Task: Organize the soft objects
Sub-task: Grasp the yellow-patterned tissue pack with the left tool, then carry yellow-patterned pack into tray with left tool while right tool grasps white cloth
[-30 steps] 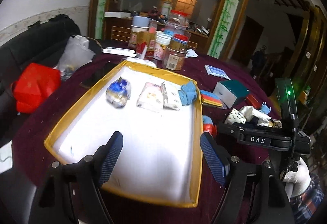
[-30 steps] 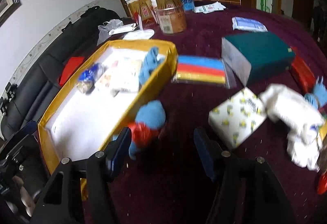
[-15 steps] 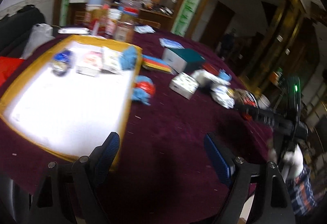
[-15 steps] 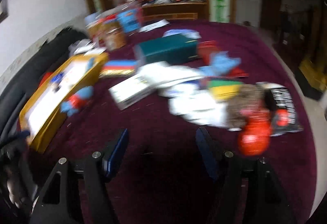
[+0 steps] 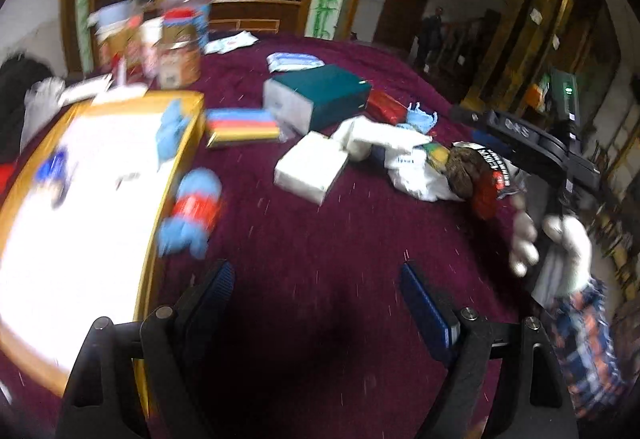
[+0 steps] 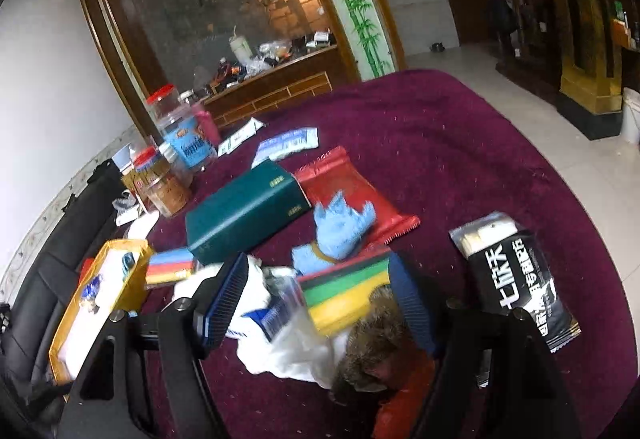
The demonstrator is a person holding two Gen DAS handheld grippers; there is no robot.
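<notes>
Half-hidden brown plush toy [image 6: 380, 355], blurred tray [image 5: 100, 199]

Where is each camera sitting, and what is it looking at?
Left wrist: rides the open left claw, low over the purple tablecloth, facing the yellow tray and the clutter; the gloved right hand shows too.
Right wrist: rides the open right claw, looking down on a furry brown toy.
Both see the green box and that tray.

Dim indoor light. Left wrist view heavily motion-blurred; white tray [image 5: 80, 199] floor blown out, its contents perhaps unreadable. Right wrist view sharper; fisheye bends edges, black corner vignetting.
</notes>
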